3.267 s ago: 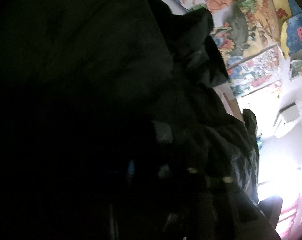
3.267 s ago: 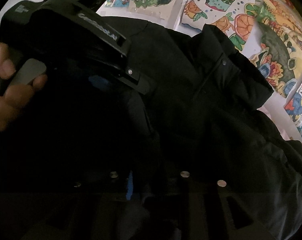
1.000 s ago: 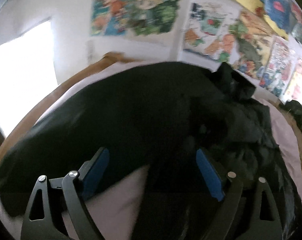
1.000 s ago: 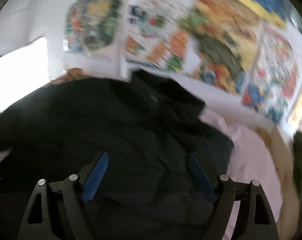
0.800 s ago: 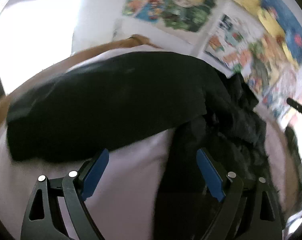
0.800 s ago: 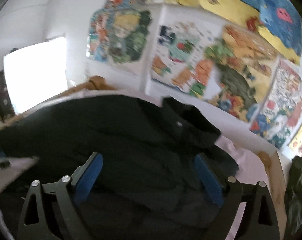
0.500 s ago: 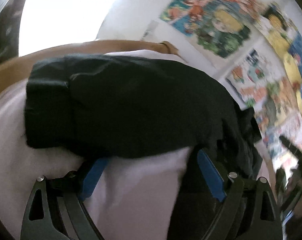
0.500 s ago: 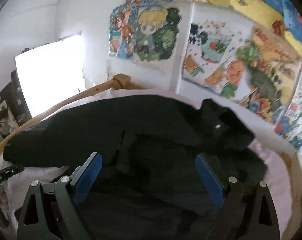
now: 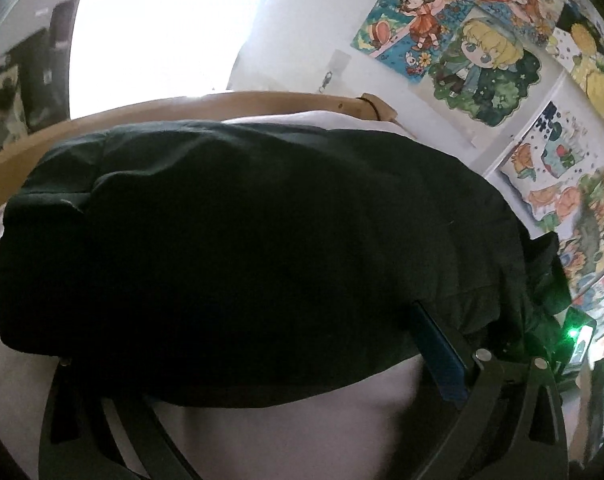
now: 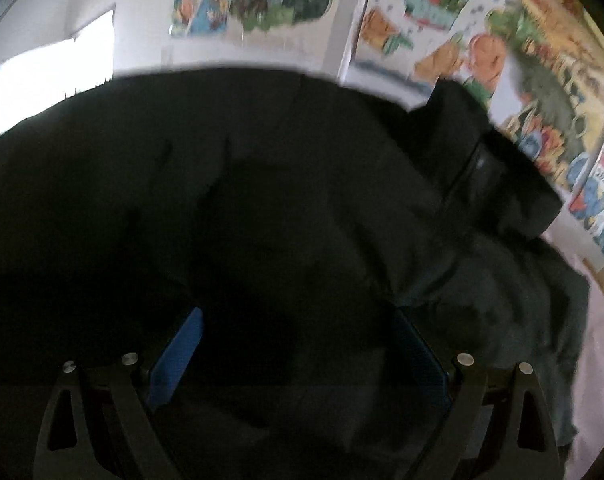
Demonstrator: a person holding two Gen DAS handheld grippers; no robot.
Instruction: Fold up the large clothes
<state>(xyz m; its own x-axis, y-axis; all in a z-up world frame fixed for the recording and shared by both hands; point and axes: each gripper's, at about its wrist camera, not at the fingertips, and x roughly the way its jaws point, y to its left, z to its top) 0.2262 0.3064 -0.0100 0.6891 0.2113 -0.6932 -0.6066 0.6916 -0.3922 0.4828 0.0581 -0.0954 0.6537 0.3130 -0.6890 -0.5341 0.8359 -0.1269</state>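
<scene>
Jacket [image 9: 242,248] sprawls on the bed [image 9: 381,420], collar [image 10: 489,160] at two o'clock; both grippers' fingers spread, released. Bulky padding may spring open if pinched shallowly.

Ahead of you stands a white wall [image 9: 302,40] covered with colourful cartoon posters [image 9: 453,36], which run on to your right in both views [image 10: 441,28]. A bright window [image 9: 162,28] to your left is blown out to white by daylight and appears again at the left edge of the right wrist view [image 10: 50,80]. A curved wooden bed frame [image 9: 222,100] borders the pale pink sheet [image 9: 341,428].
</scene>
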